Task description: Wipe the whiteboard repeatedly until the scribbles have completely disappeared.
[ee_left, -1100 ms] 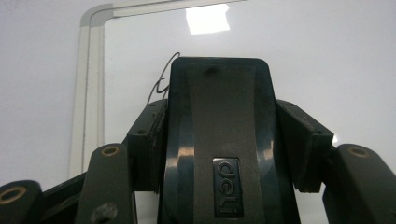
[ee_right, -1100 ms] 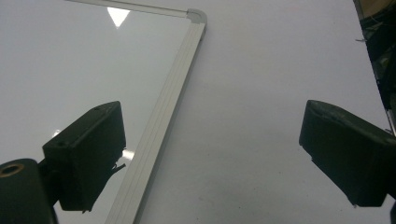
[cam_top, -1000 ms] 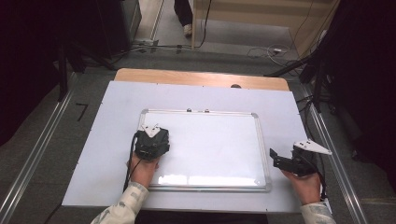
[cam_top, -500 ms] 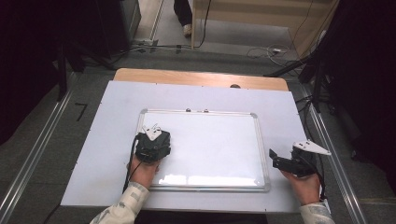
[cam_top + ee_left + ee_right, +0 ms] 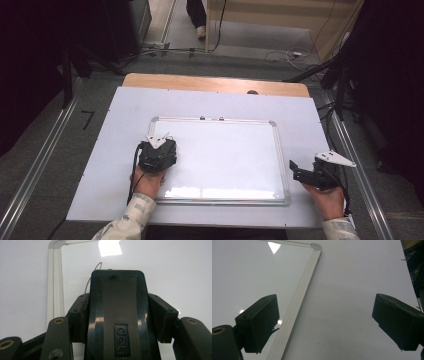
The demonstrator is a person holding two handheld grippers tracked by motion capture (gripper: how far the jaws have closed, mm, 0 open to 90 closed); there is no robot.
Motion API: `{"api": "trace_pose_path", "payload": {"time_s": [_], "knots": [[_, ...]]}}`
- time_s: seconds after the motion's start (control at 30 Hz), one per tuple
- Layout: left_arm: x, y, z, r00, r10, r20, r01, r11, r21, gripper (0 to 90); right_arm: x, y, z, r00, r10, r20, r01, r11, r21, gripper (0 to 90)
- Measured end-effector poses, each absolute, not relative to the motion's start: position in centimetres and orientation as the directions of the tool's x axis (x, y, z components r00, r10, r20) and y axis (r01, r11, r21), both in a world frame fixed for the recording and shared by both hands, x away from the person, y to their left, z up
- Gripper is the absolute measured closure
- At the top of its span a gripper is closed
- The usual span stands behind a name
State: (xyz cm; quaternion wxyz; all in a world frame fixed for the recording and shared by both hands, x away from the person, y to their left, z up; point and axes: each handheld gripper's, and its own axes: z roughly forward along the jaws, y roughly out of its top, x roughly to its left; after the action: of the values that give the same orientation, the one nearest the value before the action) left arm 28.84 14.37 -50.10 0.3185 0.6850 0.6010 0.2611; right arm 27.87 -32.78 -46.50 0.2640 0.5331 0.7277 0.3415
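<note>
Overhead, my left gripper, clamped on a black whiteboard eraser, has crept slightly toward me over the whiteboard's left part, suggesting wiping; its own view shows jaws pinching the eraser, while my right gripper gapes empty beside the frame.

Black left gripper, grey 3-cornered plate, black right gripper, pale patterned sleeves
</note>
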Motion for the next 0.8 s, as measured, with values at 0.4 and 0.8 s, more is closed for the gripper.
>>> {"api": "trace_pose_path", "payload": {"time_s": [0.4, 0.8], "knots": [[29.4, 15.2, -50.1, 0.114, 0.993, -0.032, 0.657, -0.051, 0.752, 40.7, 27.9, -32.7, -46.5, -0.29, 0.957, -0.021, 0.599, 0.198, 0.776, 5.7], [30.0, 15.5, -50.1, 0.104, 0.994, -0.025, 0.662, -0.051, 0.748, 40.7, 28.0, -32.7, -46.5, -0.291, 0.957, -0.02, 0.598, 0.198, 0.777, 5.7]]}}
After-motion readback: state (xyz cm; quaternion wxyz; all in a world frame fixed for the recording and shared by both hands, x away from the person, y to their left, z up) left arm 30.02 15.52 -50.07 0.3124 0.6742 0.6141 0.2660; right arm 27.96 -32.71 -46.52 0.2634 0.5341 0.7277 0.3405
